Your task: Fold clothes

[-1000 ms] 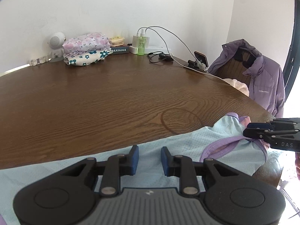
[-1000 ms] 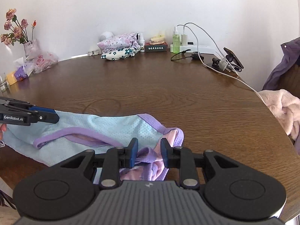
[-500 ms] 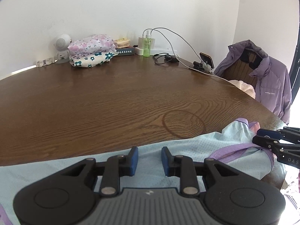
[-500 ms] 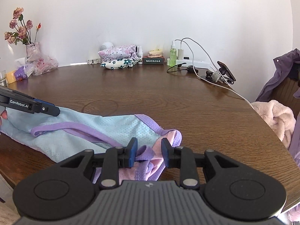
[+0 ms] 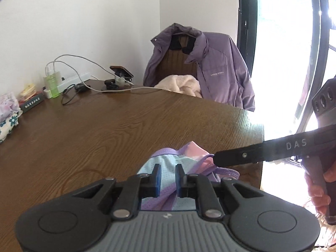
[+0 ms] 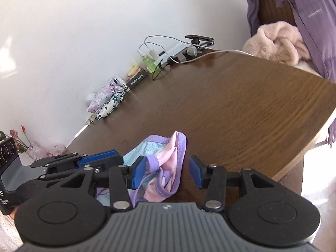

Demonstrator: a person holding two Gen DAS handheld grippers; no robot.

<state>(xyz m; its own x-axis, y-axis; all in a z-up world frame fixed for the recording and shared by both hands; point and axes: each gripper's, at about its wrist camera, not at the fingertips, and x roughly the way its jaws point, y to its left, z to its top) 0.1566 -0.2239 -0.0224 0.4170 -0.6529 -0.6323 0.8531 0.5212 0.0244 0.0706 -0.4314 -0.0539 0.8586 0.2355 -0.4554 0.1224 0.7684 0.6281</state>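
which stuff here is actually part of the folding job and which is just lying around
In the job:
- light blue mesh garment with purple and pink trim
- left gripper
- right gripper

Lying about:
- purple padded jacket on the chair
- fluffy pink fleece
- green spray bottle
- folded floral clothes
- white charging cable

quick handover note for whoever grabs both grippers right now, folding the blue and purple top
Left gripper: jaws narrowly apart over the light blue mesh top; whether they pinch fabric cannot be told from these views.
Right gripper: jaws wide open, the top's pink and purple end bunched between the pads, not clamped.
The top lies gathered in a heap at the near edge of the wooden table, both grippers close together over it.
Done: no neat fold visible yet.
Left: probably spread or align the layers, finish the fold, then set it by the folded floral clothes at the wall.
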